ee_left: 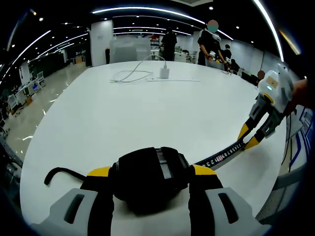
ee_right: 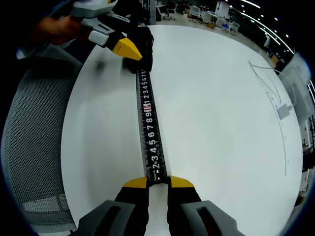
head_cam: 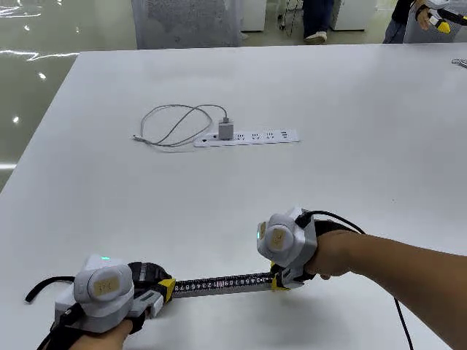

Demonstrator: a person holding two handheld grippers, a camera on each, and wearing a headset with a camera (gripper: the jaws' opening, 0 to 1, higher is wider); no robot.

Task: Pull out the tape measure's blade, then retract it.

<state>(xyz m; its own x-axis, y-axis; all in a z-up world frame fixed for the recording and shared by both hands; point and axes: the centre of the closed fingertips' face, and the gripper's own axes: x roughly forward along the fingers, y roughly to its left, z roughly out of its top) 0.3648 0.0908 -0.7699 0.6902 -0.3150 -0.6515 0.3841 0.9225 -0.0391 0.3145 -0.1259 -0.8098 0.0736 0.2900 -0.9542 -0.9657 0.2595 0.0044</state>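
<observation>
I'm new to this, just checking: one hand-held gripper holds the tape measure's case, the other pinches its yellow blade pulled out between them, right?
Not quite: the blade is black with white numbers, not yellow, as the right gripper view shows. The rest is right.

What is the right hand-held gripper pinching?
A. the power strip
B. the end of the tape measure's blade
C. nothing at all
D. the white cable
B: the right hand-held gripper has its yellow-tipped jaws closed on the end of the blade, which stretches back to the black case held in the left hand-held gripper.
</observation>
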